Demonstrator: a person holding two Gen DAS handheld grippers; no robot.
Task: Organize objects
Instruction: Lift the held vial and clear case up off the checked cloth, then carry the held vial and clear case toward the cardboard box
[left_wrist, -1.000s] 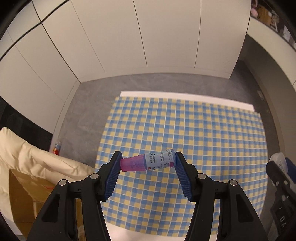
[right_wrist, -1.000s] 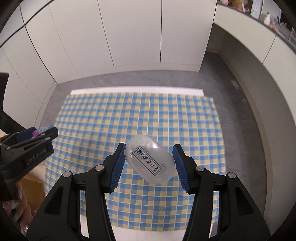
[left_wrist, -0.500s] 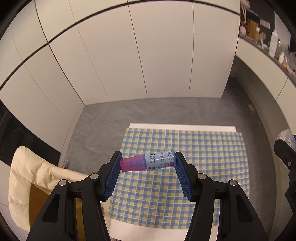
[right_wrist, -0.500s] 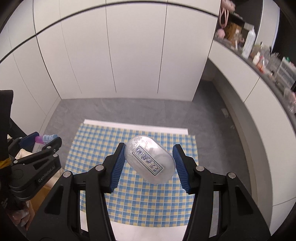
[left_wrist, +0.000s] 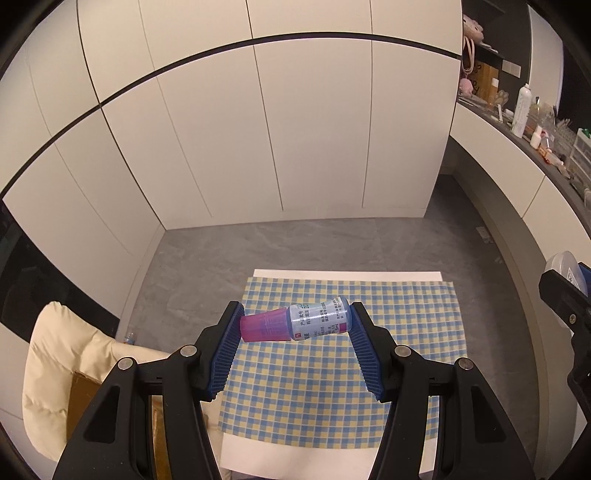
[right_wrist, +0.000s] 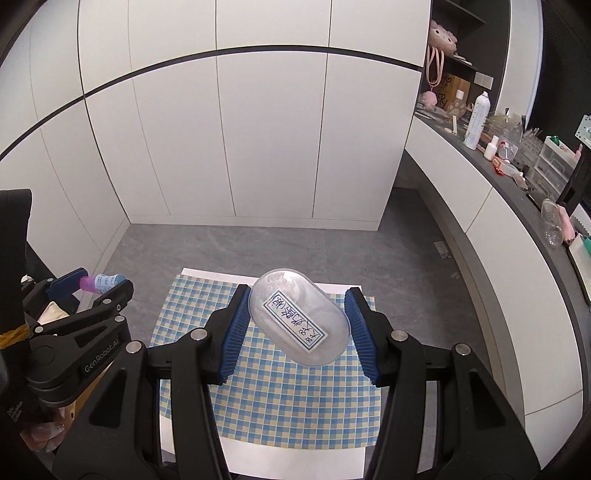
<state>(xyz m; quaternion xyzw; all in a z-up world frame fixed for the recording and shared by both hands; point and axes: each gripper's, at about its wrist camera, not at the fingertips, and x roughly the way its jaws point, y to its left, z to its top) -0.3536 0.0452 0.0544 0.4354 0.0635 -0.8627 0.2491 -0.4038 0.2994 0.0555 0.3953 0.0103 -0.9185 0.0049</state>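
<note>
My left gripper (left_wrist: 295, 326) is shut on a small bottle (left_wrist: 295, 323) with a pink cap and a blue label, held sideways high above the blue-and-yellow checked cloth (left_wrist: 332, 387). My right gripper (right_wrist: 295, 325) is shut on a clear oval container (right_wrist: 299, 317) with a handwritten label, also held high above the cloth (right_wrist: 280, 398). The left gripper with the bottle (right_wrist: 101, 283) shows at the left of the right wrist view. The right gripper's container (left_wrist: 563, 264) shows at the right edge of the left wrist view.
The cloth lies on a white table (left_wrist: 347, 275) over a grey floor. White cabinet doors (left_wrist: 314, 147) stand behind. A cream cushion (left_wrist: 62, 354) on a cardboard box lies at the left. A counter (right_wrist: 517, 173) at the right holds several bottles and boxes.
Both grippers have risen well above the table with their objects still held; the cloth now looks smaller and farther below.
</note>
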